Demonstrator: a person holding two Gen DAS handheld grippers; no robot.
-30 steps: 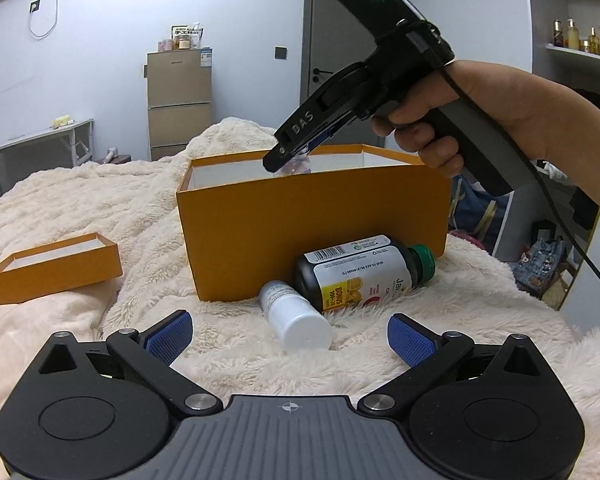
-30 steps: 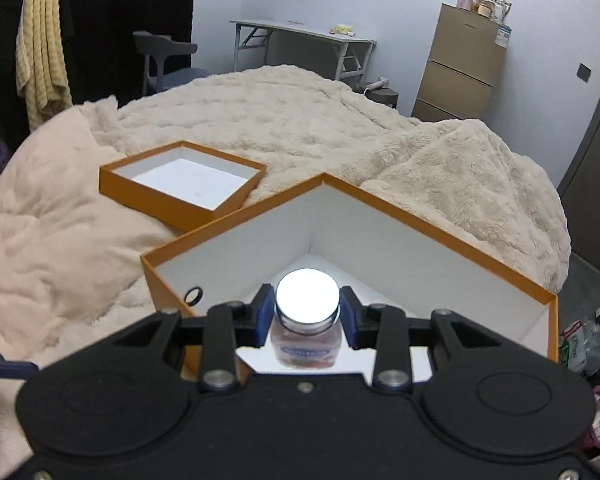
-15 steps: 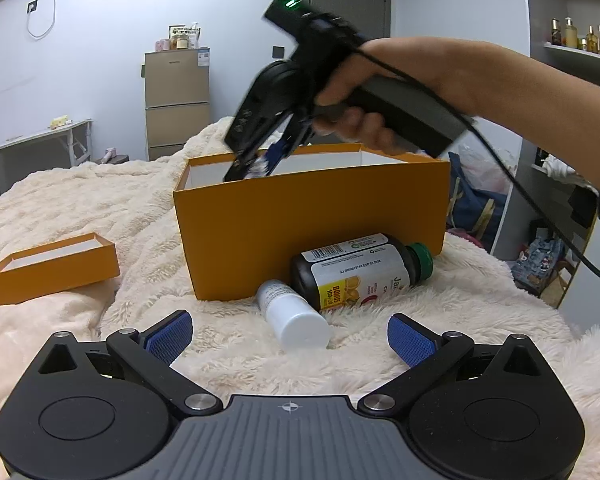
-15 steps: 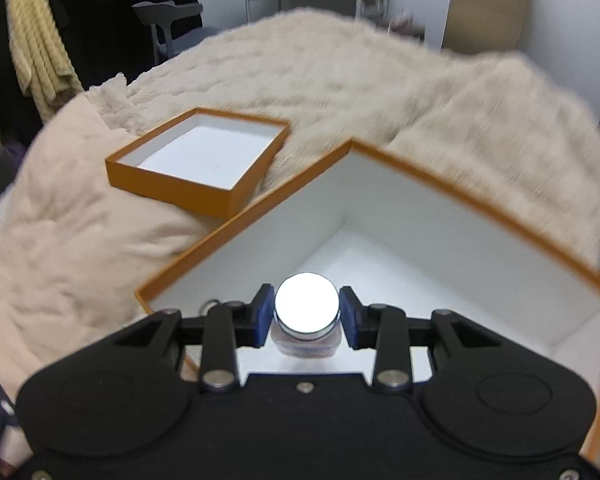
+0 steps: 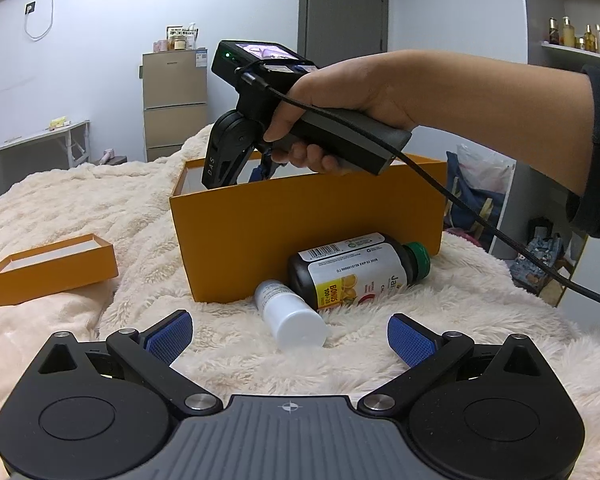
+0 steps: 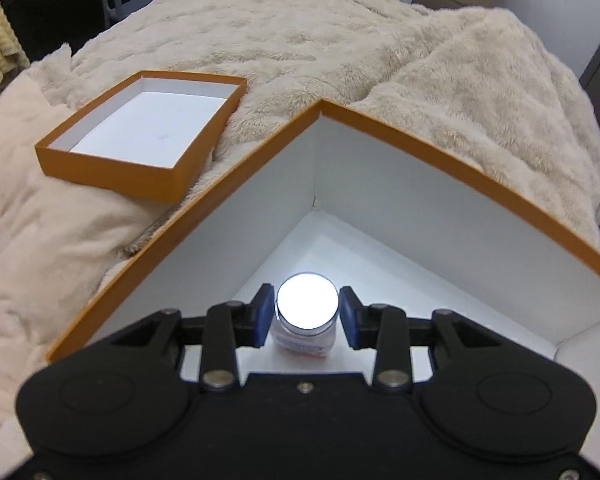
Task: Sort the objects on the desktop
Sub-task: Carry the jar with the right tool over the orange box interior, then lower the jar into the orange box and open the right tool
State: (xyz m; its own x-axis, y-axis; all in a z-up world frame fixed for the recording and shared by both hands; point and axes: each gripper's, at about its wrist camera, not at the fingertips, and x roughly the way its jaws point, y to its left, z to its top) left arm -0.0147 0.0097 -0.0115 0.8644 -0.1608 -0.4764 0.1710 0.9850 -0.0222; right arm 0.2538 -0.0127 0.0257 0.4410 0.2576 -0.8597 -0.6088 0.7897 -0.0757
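Right tongs (image 6: 307, 317) stood parted around the small white-lidded clear jar (image 6: 306, 312), set upright inside the tall orange cardboard box (image 6: 440, 160); lifting straight up would avoid tipping it. Left tongs (image 5: 288, 334) gaped wide, empty.

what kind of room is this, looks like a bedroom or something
Probably a bedroom, used here as a work spot. The orange box sits on a fluffy cream blanket over what looks like a bed, a cabinet stands against the wall, and a shelf of bottles hangs at the right.
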